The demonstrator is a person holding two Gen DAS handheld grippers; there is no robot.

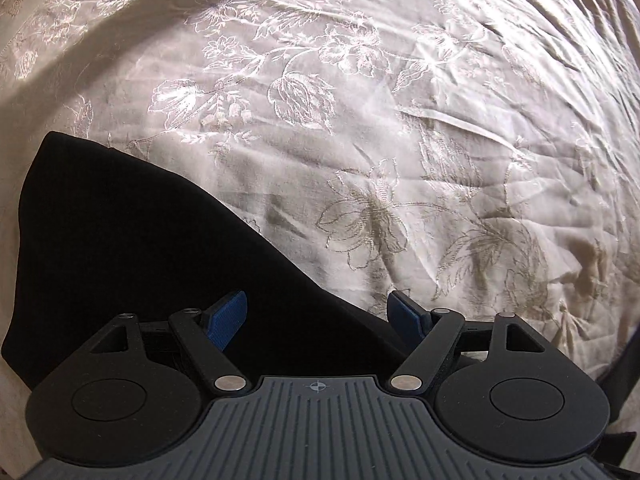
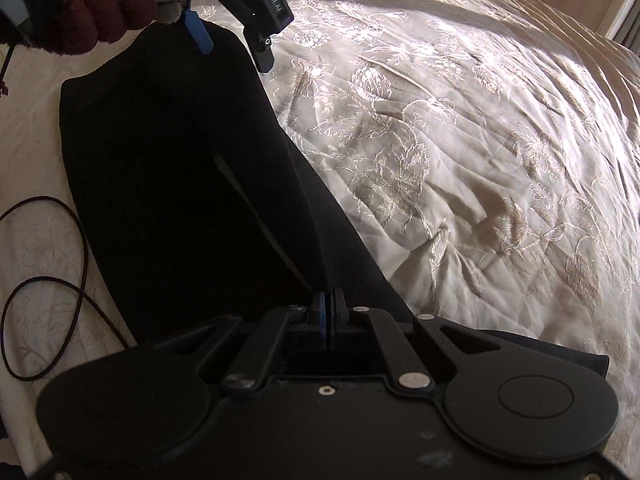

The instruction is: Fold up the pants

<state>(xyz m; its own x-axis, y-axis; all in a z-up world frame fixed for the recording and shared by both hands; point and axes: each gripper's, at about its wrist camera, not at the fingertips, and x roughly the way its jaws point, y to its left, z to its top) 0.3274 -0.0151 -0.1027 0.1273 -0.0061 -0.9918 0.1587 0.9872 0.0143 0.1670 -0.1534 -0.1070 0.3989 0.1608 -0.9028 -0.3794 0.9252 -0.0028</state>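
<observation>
Two grippers: both over a bed, each held by a person, with black pants between them.
Cable [image 2: 44,280]: a thin black lead loops across the pale cover at the far left of the right wrist view, just beside the pants' edge.
Gloved hand [image 2: 100,12]: dark red knit fingers at the top left of that view, wrapped round the handle of the left gripper.
Pants [image 2: 180,180]: a long black shape lying flat on the bedspread, running from the top left of the right wrist view down to the lower middle — one pale crease line shows along the cloth.
Left gripper [image 1: 318,320]: pointing down over the pants' edge, its blue pads [image 1: 228,316] spread wide apart; one finger is above the black cloth, the other above the bedspread, and nothing is between them.
Right gripper [image 2: 327,312]: fingers pressed together on a raised fold of the black pants, which climbs to the tips as a ridge.
Bedspread [image 1: 400,140]: cream fabric with stitched flowers — wrinkled, sunlit in bands, filling the right of both views.
</observation>
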